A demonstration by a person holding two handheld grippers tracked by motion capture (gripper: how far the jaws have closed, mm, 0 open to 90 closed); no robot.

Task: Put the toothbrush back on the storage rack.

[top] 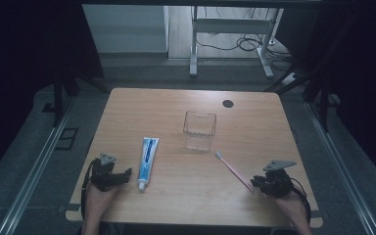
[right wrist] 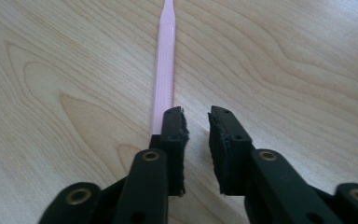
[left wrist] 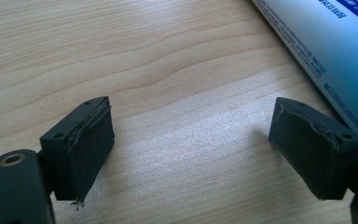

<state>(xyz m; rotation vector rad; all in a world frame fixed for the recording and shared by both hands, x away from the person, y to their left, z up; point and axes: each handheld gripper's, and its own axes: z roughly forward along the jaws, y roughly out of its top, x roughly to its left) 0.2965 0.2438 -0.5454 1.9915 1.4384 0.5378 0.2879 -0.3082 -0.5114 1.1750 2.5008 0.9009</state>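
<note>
Jaws of the right gripper (right wrist: 196,122) are standing slightly parted with only bare wood showing in the narrow gap between them, so they are grasping nothing. No earlier picture bears on how they got there. A long, slim pink plastic toothbrush (right wrist: 165,60) is lying flat on the light wooden table (right wrist: 284,56), running straight ahead from the outer face of the jaw seen on the left in the right gripper view; its handle end is disappearing behind that jaw, just beside it and outside the gap. Whether the handle is actually touching the jaw cannot be told. In the high view the right gripper (top: 254,182) is sitting at the near end of the toothbrush (top: 234,170), whose white bristle head is pointing away from the jaws toward a clear, square plastic cup (top: 199,129) standing upright farther out on the table (top: 254,117).

The left gripper (left wrist: 191,149) is holding its jaws wide apart, released, with bare tabletop between the pads. A white and blue toothpaste tube (left wrist: 326,42) is lying flat just past the jaw seen on the right in the left gripper view, running ahead of it and outside the gap. In the high view the left gripper (top: 126,175) is resting just beside the capped end of the tube (top: 148,161).
</note>
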